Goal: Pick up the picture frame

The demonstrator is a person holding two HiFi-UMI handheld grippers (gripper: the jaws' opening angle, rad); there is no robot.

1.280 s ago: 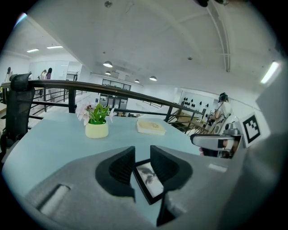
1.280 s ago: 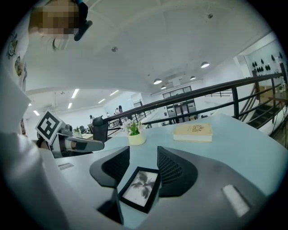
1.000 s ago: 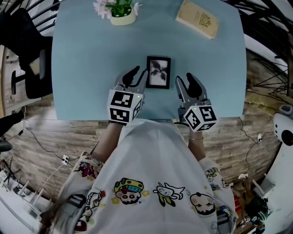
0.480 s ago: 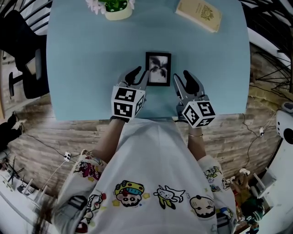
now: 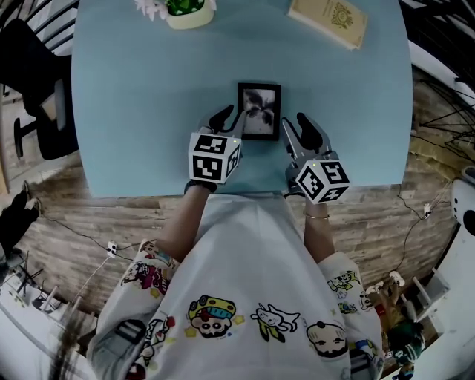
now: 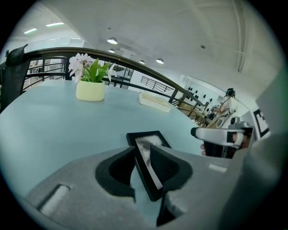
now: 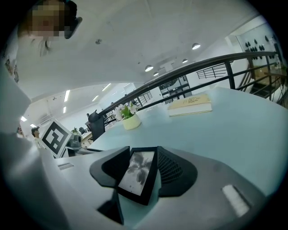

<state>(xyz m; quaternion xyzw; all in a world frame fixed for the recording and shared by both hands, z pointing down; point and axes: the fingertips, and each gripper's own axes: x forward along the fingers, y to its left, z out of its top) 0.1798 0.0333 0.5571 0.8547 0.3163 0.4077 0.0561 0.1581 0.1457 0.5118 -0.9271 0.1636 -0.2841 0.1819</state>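
You are holding both grippers low over the near part of the pale blue table (image 5: 141, 111), one at each side of the black picture frame (image 5: 259, 111). The frame is lying flat on the table, its short sides near and far, with a dark plant print showing under the glass.

Your left gripper (image 5: 230, 119) is sitting at the frame's left side with its jaws moderately apart. The frame's left rail is running between them, and neither pad is pressing on it.

Your right gripper (image 5: 296, 123) is standing just right of the frame, jaws likewise apart. The frame's near right corner is showing in their gap.

A pale yellow flowerpot (image 5: 189, 15) is standing at the far left of the table and a cream book (image 5: 329, 21) is lying at the far right, both well apart from the frame.
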